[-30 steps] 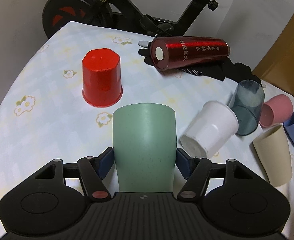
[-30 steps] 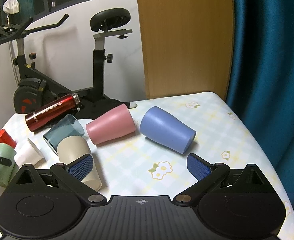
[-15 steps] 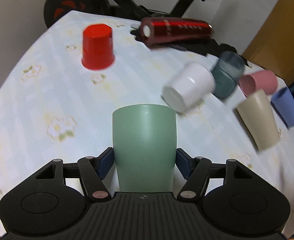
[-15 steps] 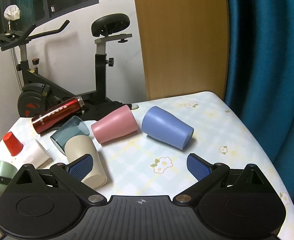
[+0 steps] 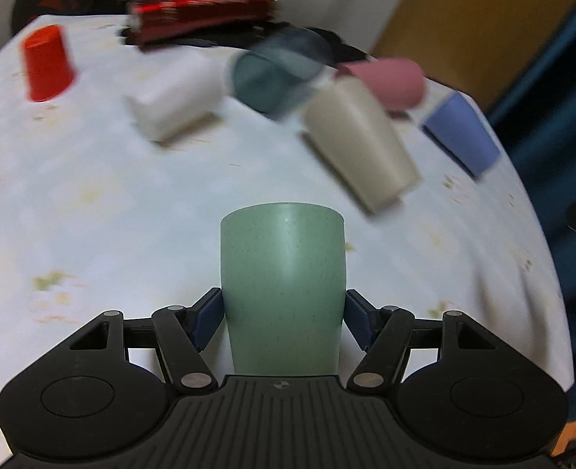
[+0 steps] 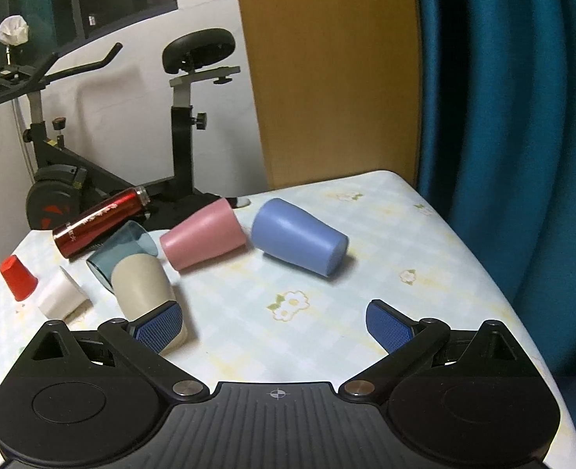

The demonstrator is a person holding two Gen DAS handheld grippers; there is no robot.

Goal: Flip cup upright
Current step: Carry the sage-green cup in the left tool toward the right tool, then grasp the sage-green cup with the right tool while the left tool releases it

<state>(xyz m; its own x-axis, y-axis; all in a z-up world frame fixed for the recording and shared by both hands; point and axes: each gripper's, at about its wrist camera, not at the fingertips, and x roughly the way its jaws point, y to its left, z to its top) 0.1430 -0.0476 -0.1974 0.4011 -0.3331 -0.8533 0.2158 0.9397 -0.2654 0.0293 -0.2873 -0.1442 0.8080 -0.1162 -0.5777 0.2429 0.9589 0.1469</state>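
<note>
My left gripper is shut on a green cup, its closed base pointing away from the camera, held above the flowered tablecloth. The left wrist view is blurred by motion. My right gripper is open and empty, low over the table near its front edge. A beige cup lies on its side just beyond its left finger. A pink cup and a blue cup lie on their sides further off.
A red cup stands upside down at the left, with a white cup, a dark clear cup and a red flask lying nearby. An exercise bike, a wooden panel and a blue curtain stand behind the table.
My left gripper has lifted the green cup and swung right, so the other cups slid left in its view. My right gripper has drawn back slightly and stays open.
</note>
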